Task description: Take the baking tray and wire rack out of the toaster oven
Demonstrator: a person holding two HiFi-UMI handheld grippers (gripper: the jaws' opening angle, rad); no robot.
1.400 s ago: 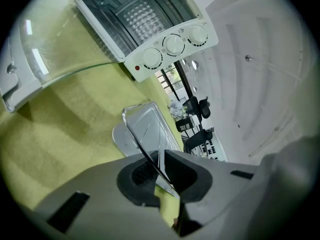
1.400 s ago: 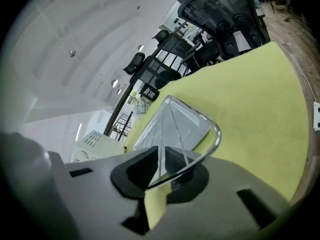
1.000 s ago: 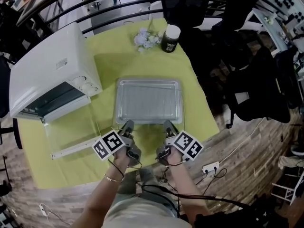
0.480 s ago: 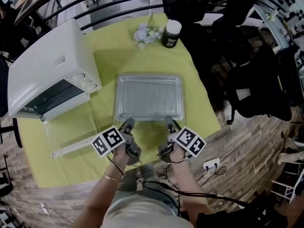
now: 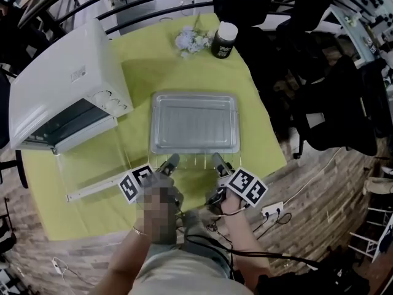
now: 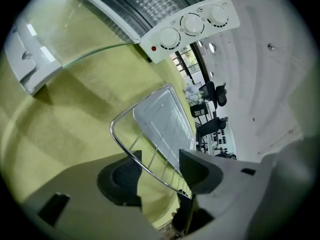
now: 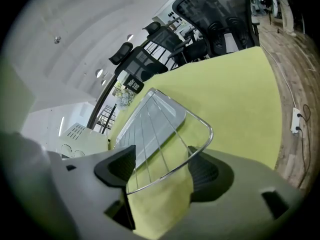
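While both tools sit with their jaws apart, having just been opening, the near rim of the wire rack (image 6: 138, 165) runs between each pair of pads without being pinched. The left tool (image 5: 171, 162) and right tool (image 5: 218, 160) point at that rim from the person's side of the counter (image 5: 153, 66), which is covered in yellow-green cloth. The rack lies over the silver baking tray (image 5: 194, 123), its near edge sticking out past the tray toward the person. Both are outside the white toaster oven (image 5: 61, 85), which stands at the left with its glass door (image 5: 92, 168) folded down open.
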